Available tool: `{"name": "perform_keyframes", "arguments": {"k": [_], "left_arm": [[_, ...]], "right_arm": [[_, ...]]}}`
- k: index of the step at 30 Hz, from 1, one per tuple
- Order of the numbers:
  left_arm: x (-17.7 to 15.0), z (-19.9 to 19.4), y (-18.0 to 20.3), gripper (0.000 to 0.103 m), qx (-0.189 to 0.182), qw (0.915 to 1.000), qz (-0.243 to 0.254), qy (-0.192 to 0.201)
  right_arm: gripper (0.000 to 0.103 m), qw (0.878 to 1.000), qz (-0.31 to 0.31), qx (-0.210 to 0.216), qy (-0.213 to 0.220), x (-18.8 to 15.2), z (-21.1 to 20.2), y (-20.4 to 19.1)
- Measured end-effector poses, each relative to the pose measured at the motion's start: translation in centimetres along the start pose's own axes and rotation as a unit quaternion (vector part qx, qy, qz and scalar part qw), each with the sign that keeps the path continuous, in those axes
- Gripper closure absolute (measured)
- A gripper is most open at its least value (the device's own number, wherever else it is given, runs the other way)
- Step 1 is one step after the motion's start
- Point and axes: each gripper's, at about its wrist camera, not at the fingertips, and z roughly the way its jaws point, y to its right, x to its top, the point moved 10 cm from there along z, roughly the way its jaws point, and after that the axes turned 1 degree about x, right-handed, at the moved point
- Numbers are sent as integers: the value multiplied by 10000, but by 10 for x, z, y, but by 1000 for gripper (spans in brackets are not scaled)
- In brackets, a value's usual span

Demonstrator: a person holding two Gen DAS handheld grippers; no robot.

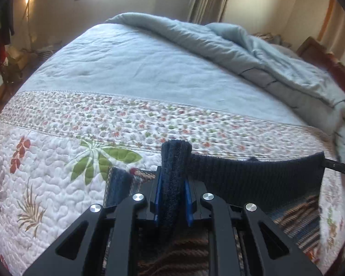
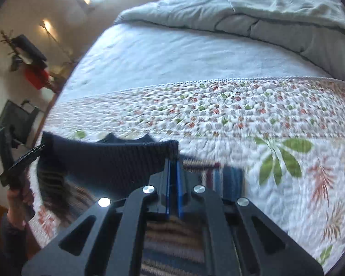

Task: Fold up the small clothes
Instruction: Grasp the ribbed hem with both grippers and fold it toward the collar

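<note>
The left gripper (image 1: 172, 197) and the right gripper (image 2: 173, 184) each pinch one end of the dark ribbed hem of the striped sweater (image 2: 117, 161), jaws nearly closed, stretching it flat above the near quilt (image 1: 57, 168), probably to fold it evenly.

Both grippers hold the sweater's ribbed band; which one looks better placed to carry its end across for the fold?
Probably the right gripper: it pinches the sweater band thin at its corner, while the left gripper clamps a bunched roll.
</note>
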Motion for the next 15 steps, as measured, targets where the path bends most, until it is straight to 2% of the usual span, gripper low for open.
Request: {"name": "perform_keyframes", "arguments": {"k": [4, 7, 8, 10, 12, 13, 15], "left_arm": [[-18, 58, -21, 86, 348, 9979, -136, -527], [-37, 84, -31, 83, 559, 9953, -59, -782], [-42, 88, -32, 78, 595, 9949, -26, -817], [-46, 90, -33, 76, 632, 9949, -19, -788], [-45, 85, -33, 61, 596, 9952, -85, -776], [-44, 77, -36, 53, 602, 9953, -140, -744], [-44, 61, -41, 50, 599, 9960, -140, -646]], "right_arm": [[99, 9990, 131, -271, -329, -4, 54, 16], [99, 9970, 187, -460, -587, -18, 84, 28], [99, 9961, 228, -510, -677, -23, 91, 31], [97, 9958, 268, -481, -735, -31, 99, 33], [92, 9964, 288, -450, -662, -32, 93, 31], [84, 9965, 277, -453, -649, -33, 87, 30], [81, 9968, 115, -505, -607, -37, 68, 28]]}}
